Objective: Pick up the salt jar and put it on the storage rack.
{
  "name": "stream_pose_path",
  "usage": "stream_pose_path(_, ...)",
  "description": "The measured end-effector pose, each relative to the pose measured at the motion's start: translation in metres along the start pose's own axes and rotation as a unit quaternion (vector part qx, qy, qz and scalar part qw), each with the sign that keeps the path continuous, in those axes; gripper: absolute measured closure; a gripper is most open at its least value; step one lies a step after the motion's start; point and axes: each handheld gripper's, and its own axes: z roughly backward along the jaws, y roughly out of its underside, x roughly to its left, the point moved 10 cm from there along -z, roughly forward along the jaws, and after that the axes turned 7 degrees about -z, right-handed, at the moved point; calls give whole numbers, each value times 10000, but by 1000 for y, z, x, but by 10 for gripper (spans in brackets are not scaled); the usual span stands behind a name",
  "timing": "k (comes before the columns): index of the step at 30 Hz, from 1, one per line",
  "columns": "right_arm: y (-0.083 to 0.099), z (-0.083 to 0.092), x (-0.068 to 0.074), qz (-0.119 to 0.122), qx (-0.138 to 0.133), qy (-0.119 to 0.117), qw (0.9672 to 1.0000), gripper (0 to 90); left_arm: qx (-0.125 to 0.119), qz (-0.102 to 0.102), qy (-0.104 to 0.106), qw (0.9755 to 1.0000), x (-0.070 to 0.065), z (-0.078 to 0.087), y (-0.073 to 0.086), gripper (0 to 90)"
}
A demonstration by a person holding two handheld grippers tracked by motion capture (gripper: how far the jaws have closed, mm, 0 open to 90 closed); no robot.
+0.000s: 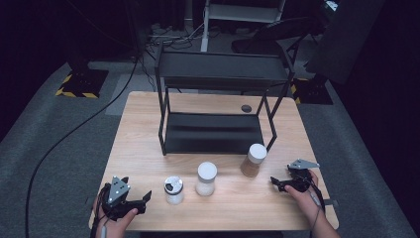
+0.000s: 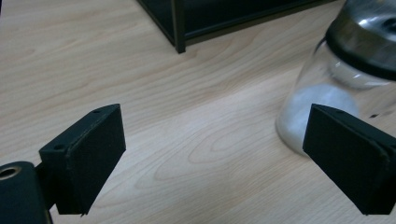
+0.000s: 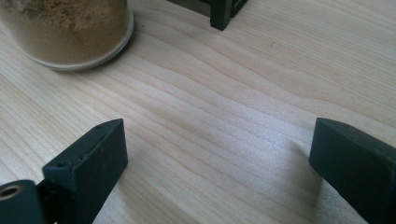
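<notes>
Where pale woodgrain runs: three round glass jars, powder-filled.

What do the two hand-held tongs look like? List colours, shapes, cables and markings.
Both are black. The left tongs carry a grey three-cornered plate with dark holes on top; the right tongs carry a similar plate. A cable trails from each. Each has two flat, blocky black jaws, with small holes in the edges.
</notes>
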Motion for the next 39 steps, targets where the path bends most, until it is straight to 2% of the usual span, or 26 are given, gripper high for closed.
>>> stream_pose_path(2,0,0,0,-1,-1,0,10000,43,-144,-22,67,9999,-4,3,-4,53)
stream_pose_path(12,0,0,0,0,0,0,10000,43,-435,-41,248,9987,-11,7,-12,53)
stream_pose_path(25,0,0,0,0,0,0,10000,43,-689,-114,450,9965,-22,5,-24,50)
stream_pose_path(30,0,0,0,0,0,0,10000,43,-787,-71,547,9954,-25,3,-27,45)
stream_pose_path(34,0,0,0,0,0,0,10000,43,-913,54,666,9936,-26,0,-29,41)
stream_pose_path(39,0,0,0,0,0,0,10000,43,-977,76,746,9924,-30,-5,-32,39)
